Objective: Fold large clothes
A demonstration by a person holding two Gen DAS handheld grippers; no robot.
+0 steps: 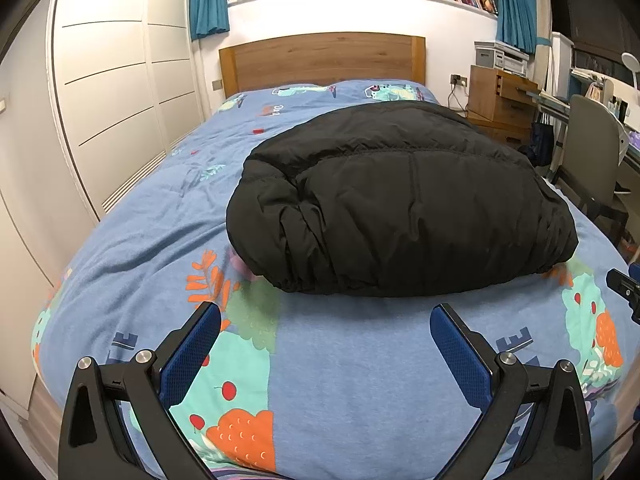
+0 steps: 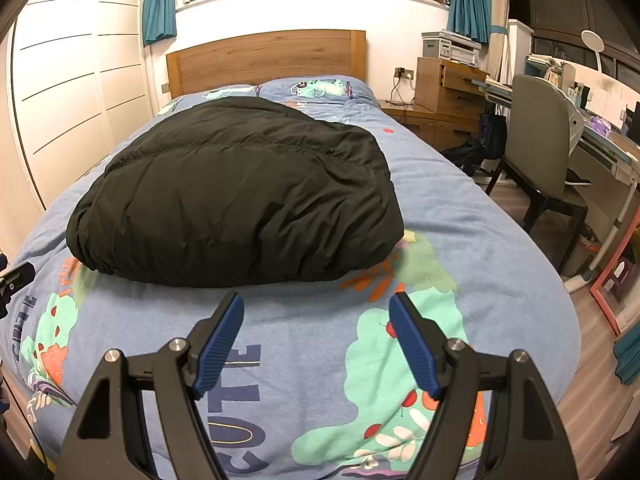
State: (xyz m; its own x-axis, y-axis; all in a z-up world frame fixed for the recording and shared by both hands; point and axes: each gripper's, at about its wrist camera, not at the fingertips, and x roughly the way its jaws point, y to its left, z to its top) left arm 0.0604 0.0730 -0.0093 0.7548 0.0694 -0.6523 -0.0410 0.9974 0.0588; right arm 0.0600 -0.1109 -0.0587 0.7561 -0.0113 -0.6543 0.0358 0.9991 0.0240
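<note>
A black puffy jacket (image 1: 400, 200) lies folded into a compact bundle on the blue patterned bedspread (image 1: 340, 360). It also shows in the right wrist view (image 2: 240, 196). My left gripper (image 1: 326, 312) is open and empty, hovering over the bedspread just in front of the jacket's near edge. My right gripper (image 2: 316, 304) is open and empty, also in front of the jacket's near edge, apart from it. The tip of the right gripper shows at the right edge of the left wrist view (image 1: 626, 292).
A wooden headboard (image 1: 320, 60) stands at the far end of the bed. White wardrobes (image 1: 108, 100) line the left side. A bedside cabinet (image 2: 444, 96), a grey chair (image 2: 540, 152) and a desk (image 2: 600, 144) stand to the right.
</note>
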